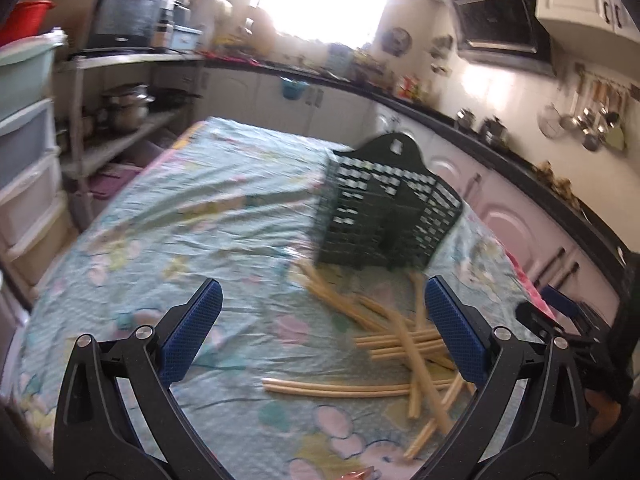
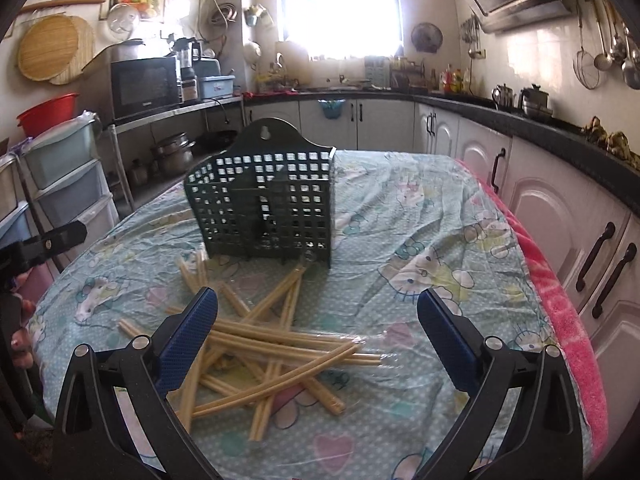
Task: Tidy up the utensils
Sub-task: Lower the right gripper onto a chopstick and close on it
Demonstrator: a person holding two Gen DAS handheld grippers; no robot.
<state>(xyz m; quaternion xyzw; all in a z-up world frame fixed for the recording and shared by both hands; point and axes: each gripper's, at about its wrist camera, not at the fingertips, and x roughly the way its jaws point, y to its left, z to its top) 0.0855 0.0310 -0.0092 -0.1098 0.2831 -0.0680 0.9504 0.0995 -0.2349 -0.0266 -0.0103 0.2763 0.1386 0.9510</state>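
Honestly, both claws, left [image 1: 322, 334] and right [image 2: 318, 334], hang wide open holding nothing, so we'd pinch those light, stiff, probably slick chopsticks [image 2: 280, 338] mid-length

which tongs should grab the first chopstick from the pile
Right, probably. The right tongs are open with the chopstick pile lying between and just ahead of their fingers. The left tongs, also open, face mostly bare tablecloth; the pile sits off toward their right finger.

Motion blur smears the dark green utensil basket [image 1: 384, 212] and chopsticks [image 1: 384, 344] in the left wrist view, where the right gripper [image 1: 568, 320] is cut off at the edge.
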